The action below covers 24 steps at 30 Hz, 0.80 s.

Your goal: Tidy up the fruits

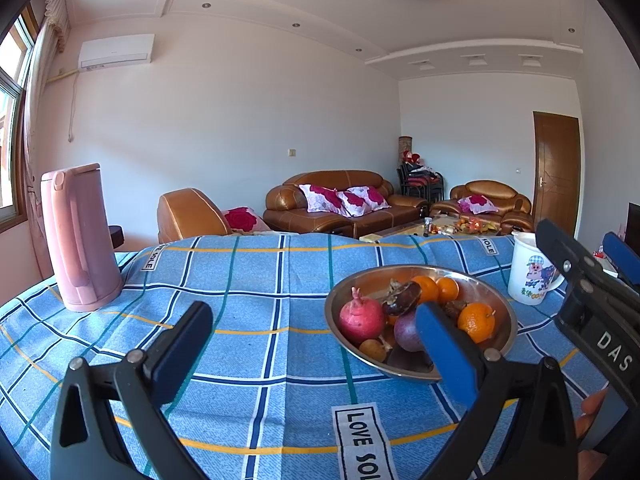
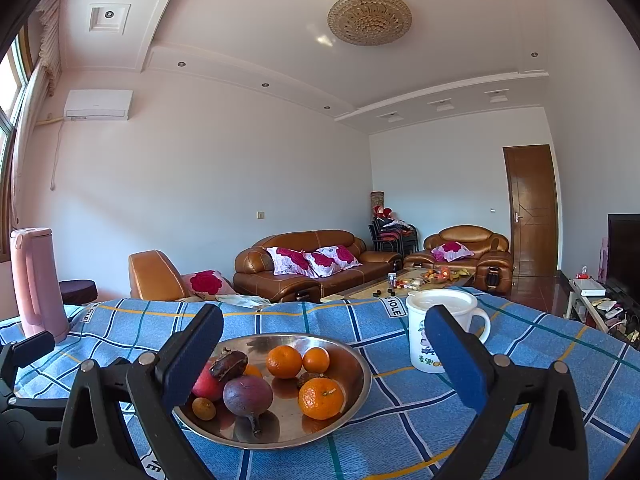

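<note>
A steel bowl (image 1: 505, 341) (image 2: 356, 384) sits on the blue checked tablecloth and holds several fruits: oranges (image 1: 476, 322) (image 2: 321, 397), a red pomegranate (image 1: 361, 318), a purple round fruit (image 2: 247, 396) (image 1: 406, 335), a dark brown fruit (image 2: 229, 363) (image 1: 403, 298) and a small yellow-brown one (image 2: 203, 408) (image 1: 372, 350). My left gripper (image 1: 316, 354) is open with nothing between its fingers, left of the bowl. My right gripper (image 2: 324, 356) is open just in front of the bowl, holding nothing; it also shows at the right edge of the left wrist view (image 1: 588, 276).
A pink kettle (image 1: 78, 240) (image 2: 36, 284) stands at the table's far left. A white lidded mug (image 2: 442, 328) (image 1: 530, 268) stands right of the bowl. Behind the table are brown sofas (image 2: 312, 264) and a coffee table with clutter (image 2: 424, 278).
</note>
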Each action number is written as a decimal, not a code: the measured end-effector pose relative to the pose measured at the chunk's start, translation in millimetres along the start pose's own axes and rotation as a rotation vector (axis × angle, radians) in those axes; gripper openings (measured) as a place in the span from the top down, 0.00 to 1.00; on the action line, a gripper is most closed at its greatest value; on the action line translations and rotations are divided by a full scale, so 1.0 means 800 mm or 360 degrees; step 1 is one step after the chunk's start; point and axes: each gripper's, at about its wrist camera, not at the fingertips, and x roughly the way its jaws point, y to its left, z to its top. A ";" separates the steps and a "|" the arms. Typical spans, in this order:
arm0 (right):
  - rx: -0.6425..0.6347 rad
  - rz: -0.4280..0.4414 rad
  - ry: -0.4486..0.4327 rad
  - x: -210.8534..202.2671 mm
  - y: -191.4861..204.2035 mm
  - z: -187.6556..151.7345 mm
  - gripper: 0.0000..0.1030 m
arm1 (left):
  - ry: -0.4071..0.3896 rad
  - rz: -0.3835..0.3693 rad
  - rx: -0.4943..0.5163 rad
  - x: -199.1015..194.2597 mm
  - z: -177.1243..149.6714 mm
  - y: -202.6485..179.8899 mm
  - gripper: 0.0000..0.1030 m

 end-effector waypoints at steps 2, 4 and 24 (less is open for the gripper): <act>-0.0001 0.0001 0.0001 0.000 0.000 0.000 0.01 | 0.0001 -0.0001 0.0000 0.000 0.000 0.000 0.00; -0.0001 0.0001 0.0002 0.000 0.000 0.000 0.01 | 0.0004 0.0001 0.0002 0.001 0.000 0.000 0.00; 0.0004 -0.0002 0.0006 0.002 0.001 0.002 0.01 | 0.0019 0.0065 0.0016 0.005 0.000 -0.003 0.00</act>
